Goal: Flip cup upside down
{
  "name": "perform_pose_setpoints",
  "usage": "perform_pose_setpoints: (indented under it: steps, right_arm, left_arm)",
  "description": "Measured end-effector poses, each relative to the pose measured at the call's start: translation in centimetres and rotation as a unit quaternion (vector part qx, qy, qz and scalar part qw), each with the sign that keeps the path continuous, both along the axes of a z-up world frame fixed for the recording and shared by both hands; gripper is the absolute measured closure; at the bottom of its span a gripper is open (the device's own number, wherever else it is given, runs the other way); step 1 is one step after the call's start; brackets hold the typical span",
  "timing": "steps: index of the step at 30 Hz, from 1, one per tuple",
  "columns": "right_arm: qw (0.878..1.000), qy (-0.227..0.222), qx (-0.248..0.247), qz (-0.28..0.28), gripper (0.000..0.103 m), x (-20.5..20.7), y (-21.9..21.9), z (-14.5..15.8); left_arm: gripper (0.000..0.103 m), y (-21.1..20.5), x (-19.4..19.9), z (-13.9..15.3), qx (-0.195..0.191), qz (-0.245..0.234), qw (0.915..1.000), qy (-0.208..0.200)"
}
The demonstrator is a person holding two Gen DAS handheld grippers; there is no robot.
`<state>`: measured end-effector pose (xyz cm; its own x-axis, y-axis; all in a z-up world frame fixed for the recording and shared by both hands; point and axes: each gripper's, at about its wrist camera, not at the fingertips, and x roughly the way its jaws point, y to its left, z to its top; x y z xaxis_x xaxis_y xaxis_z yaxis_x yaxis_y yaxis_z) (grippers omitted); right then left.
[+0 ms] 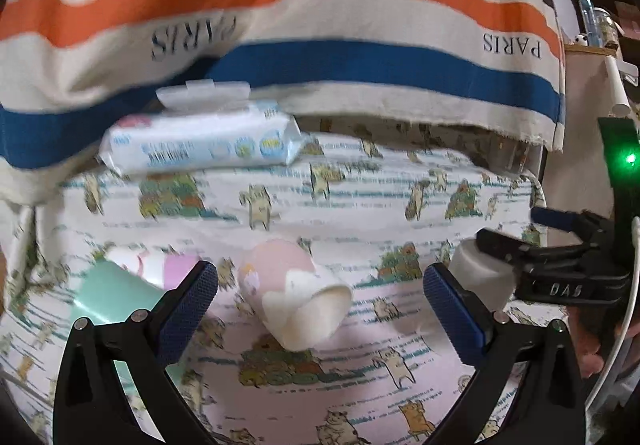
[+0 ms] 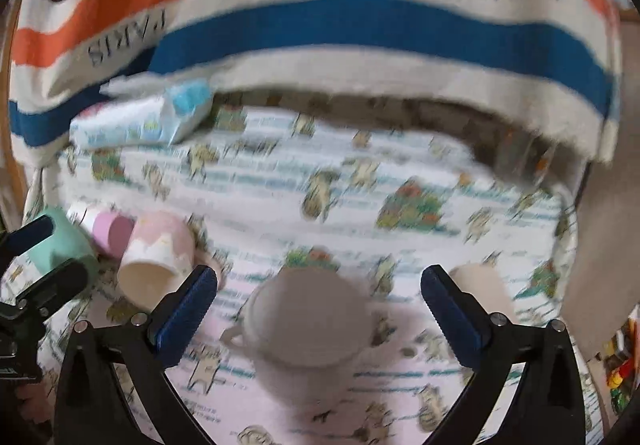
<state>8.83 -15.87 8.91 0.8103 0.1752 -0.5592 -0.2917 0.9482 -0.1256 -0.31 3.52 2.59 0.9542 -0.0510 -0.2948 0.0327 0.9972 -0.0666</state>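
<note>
Cup (image 2: 306, 319), white with side handles, stood upright on the printed cloth (image 2: 400, 173), mouth up, squarely between the spread fingers of the right gripper (image 2: 319, 309) and just ahead of them; its axis ran vertical, so a grip across the wall and a half roll looked needed; the left gripper (image 1: 320, 301), also spread, faced a pink cup (image 1: 294, 295) lying on its side, mouth toward the near right.

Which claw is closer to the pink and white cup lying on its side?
Left. The left claw is open with the pink and white cup lying between its fingers. The right claw is off to that cup's right, open around a white handled cup.
</note>
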Motion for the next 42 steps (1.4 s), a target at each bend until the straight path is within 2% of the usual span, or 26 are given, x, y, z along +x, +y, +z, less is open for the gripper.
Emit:
perform_pose_setpoints:
  steps: [6, 10, 13, 16, 20, 26, 30, 35, 42]
  right_arm:
    - [0.996, -0.082, 0.023, -0.016, 0.001, -1.5, -2.7, 2.9]
    - [0.991, -0.128, 0.038, -0.004, 0.001, -3.3, -3.9, 4.0]
    - [0.987, -0.149, 0.058, -0.002, 0.001, -4.6, -4.9, 3.4]
    - [0.988, -0.139, 0.066, 0.000, 0.001, -4.8, -5.4, 2.1]
    - [0.992, -0.102, 0.073, -0.001, 0.001, -4.0, -6.0, 0.0]
    - [0.992, -0.091, 0.082, -0.008, 0.001, -3.3, -6.9, -1.9]
    - [0.992, -0.083, 0.097, -0.013, 0.001, -2.9, -7.4, -2.7]
    - [0.991, -0.077, 0.105, -0.017, 0.001, -2.6, -7.8, -2.9]
    - [0.993, -0.062, 0.097, -0.020, 0.001, -2.2, -7.6, -3.3]
  left_arm:
    - [0.001, -0.3, -2.3, 1.6, 0.012, 0.000, 0.9977, -0.066]
    - [0.001, -0.7, -3.1, 1.9, 0.022, 0.000, 0.9959, -0.088]
    - [0.001, -1.1, -3.3, 1.7, 0.024, -0.003, 0.9954, -0.093]
    - [0.001, -1.6, -3.4, 1.3, 0.026, -0.008, 0.9951, -0.095]
    - [0.001, -2.2, -3.1, 0.5, 0.031, -0.016, 0.9959, -0.084]
    - [0.001, -1.9, -2.0, -0.7, 0.014, -0.012, 0.9981, -0.059]
    - [0.001, -2.0, -1.5, -1.5, 0.015, -0.007, 0.9988, -0.047]
    - [0.001, -2.4, -1.6, -1.7, 0.026, -0.003, 0.9984, -0.051]
    - [0.001, -1.9, -1.5, -1.6, 0.018, 0.007, 0.9985, -0.051]
